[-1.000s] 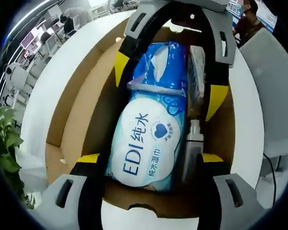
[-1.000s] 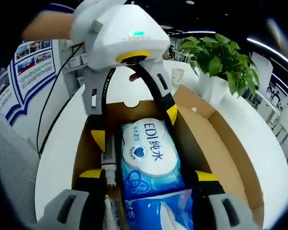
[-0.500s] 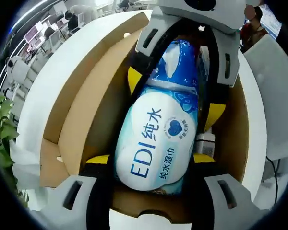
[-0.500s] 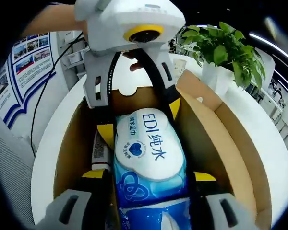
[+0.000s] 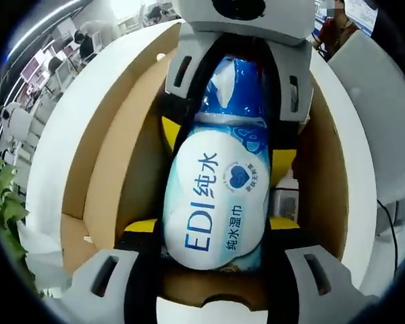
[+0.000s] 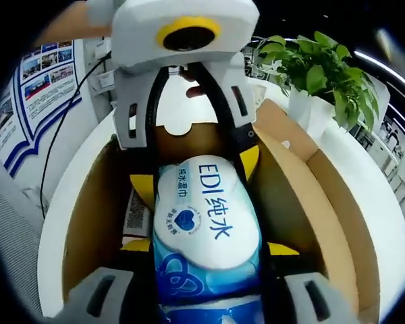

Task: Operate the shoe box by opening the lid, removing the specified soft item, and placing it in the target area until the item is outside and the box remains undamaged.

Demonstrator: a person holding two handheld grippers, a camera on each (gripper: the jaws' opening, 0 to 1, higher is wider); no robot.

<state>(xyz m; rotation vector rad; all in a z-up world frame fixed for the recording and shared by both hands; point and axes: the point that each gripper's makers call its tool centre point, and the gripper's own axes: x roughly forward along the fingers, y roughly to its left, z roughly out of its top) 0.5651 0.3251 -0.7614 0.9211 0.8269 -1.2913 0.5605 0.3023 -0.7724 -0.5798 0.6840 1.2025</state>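
Observation:
A white and blue wet wipes pack (image 5: 219, 202) printed "EDI" hangs lengthwise over the open cardboard shoe box (image 5: 115, 162). My left gripper (image 5: 211, 226) is shut on the pack's near end, its yellow-tipped jaws pressing both sides. My right gripper (image 5: 224, 148) comes in from the top and is shut on the blue far end. In the right gripper view the pack (image 6: 206, 229) sits between my right gripper (image 6: 209, 248) at the bottom and my left gripper (image 6: 196, 174) above. The shoe box (image 6: 293, 196) lies beneath, lid folded out.
A small barcoded item (image 5: 285, 202) lies on the box floor beside the pack, the same barcoded item (image 6: 136, 214) at the left in the right gripper view. The box rests on a round white table (image 5: 61, 128). A potted plant (image 6: 320, 71) stands past the lid; a grey chair (image 5: 381, 115) is nearby.
The pack, which lay in the box with other items a second ago, is now pinched at both ends and raised above the box floor. The barcoded item stayed inside.

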